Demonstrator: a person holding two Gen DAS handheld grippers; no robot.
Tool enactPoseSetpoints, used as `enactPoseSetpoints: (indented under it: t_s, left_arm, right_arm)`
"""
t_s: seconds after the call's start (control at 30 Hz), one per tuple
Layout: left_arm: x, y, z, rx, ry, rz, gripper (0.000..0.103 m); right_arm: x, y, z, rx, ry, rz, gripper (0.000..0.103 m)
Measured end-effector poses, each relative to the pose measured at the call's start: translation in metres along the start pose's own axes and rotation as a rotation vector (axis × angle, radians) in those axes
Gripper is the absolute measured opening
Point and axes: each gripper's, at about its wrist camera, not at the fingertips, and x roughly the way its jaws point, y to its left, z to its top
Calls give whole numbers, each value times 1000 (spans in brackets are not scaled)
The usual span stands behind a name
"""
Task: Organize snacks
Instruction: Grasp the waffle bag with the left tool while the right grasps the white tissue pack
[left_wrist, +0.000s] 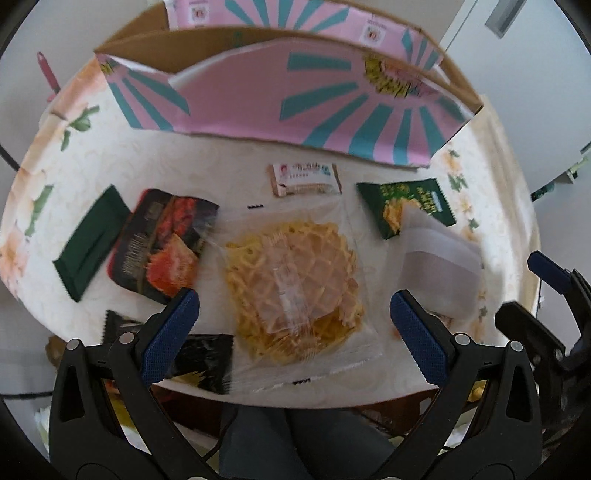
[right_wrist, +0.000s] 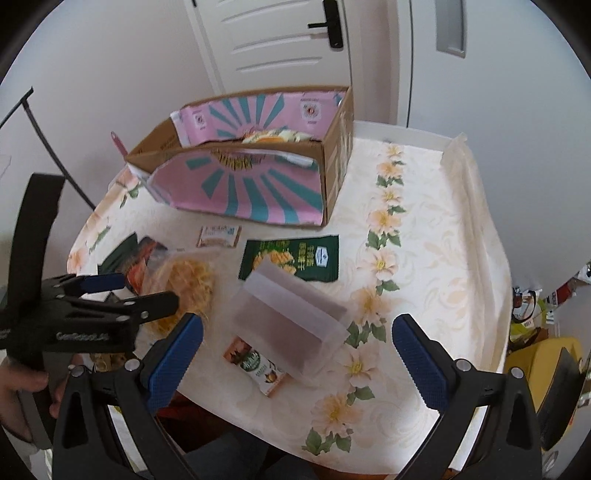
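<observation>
My left gripper (left_wrist: 295, 332) is open, its blue pads either side of a clear packet of yellow lattice crisps (left_wrist: 293, 280) on the table; the packet also shows in the right wrist view (right_wrist: 188, 280). My right gripper (right_wrist: 297, 354) is open above a frosted translucent packet (right_wrist: 291, 314) and a small orange-green packet (right_wrist: 258, 369). A green snack packet (left_wrist: 406, 206) (right_wrist: 291, 258), a small beige bar (left_wrist: 304, 180) (right_wrist: 218, 236), a black-red packet (left_wrist: 159, 240) and a dark green packet (left_wrist: 88, 243) lie around. The pink-teal cardboard box (left_wrist: 295, 107) (right_wrist: 255, 184) stands behind, snacks inside.
The table has a floral cloth (right_wrist: 424, 258). Another black packet (left_wrist: 199, 362) lies at the near edge. The left gripper's body (right_wrist: 92, 314) shows at the right wrist view's left. A white door (right_wrist: 295, 44) stands behind the table. Clutter sits on the floor at right (right_wrist: 535, 314).
</observation>
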Motion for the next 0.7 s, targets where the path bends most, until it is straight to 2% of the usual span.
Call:
enactPoseSetpoints:
  t_s: [0.43,0.63,0.7]
  left_arm:
    - [40,-15,8,-37,30,74,103]
    - [50,-22,13,-29,22,105,102]
    - [55,-28,16,-21,20,119,98]
  right_arm:
    - [30,-6,-9,-148,50,59,102]
    - [42,-5,-2,-281,57,100,102]
    - [45,-1,0,-341,63,125,102]
